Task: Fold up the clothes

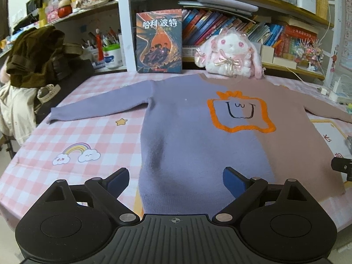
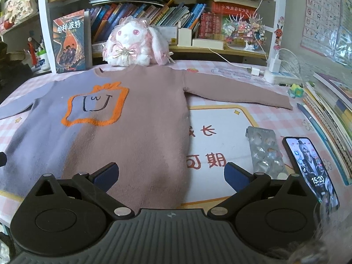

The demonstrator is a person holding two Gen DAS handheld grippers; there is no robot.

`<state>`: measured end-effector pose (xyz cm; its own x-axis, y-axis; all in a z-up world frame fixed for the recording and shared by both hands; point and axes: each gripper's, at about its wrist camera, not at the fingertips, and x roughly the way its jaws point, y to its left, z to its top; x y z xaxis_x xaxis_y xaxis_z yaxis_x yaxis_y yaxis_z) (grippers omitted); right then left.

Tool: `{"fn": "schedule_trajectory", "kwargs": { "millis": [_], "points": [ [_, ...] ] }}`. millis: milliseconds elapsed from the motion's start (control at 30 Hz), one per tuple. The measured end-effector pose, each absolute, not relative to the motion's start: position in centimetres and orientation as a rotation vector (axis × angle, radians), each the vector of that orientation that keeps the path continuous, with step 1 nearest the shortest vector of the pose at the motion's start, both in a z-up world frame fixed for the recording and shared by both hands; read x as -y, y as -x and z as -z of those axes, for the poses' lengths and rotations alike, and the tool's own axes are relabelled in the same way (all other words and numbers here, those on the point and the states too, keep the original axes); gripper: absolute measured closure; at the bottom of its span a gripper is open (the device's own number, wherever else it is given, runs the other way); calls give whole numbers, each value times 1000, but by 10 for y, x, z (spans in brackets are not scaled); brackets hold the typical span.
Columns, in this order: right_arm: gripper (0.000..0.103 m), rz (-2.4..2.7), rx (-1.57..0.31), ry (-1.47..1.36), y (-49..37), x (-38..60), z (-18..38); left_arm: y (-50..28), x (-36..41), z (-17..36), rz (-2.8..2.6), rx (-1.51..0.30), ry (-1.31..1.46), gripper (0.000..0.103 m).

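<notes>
- Sweater (image 1: pixel 193 136), half lilac and half dusty pink, lies flat and face up across the middle of the table (image 1: pixel 72 136), both sleeves spread toward the side edges and the hem at the near edge.
- My left gripper (image 1: pixel 176 179) hangs over the lilac hem with its jaws wide apart, holding nothing.
- My right gripper (image 2: pixel 171 173) sits over the pink hem, jaws just as wide, also holding nothing.
- I see an orange frame design (image 1: pixel 239 114) on the chest.
- At the far edge, a plush rabbit (image 2: pixel 134 44) sits just behind the collar, with a book (image 1: pixel 159 41) standing beside it.
- Near the right edge lie a blister pack (image 2: pixel 265 149) and a phone (image 2: pixel 311 169), both clear of the sweater.
</notes>
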<state>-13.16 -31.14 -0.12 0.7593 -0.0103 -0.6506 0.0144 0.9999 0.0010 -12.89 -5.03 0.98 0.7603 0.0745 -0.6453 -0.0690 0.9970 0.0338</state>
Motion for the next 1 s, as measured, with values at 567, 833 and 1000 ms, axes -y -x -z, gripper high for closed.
{"fn": "schedule_trajectory", "kwargs": {
  "millis": [567, 833, 1000],
  "points": [
    [0, 148, -726, -12, 118, 192, 3, 71, -70, -5, 78, -732, -8, 9],
    [0, 182, -742, -18, 109, 149, 6, 49, -122, -2, 34, -735, 25, 9],
    [0, 199, -746, -24, 103, 137, 5, 35, -154, 2, -31, -731, 63, 9]
  ]
}}
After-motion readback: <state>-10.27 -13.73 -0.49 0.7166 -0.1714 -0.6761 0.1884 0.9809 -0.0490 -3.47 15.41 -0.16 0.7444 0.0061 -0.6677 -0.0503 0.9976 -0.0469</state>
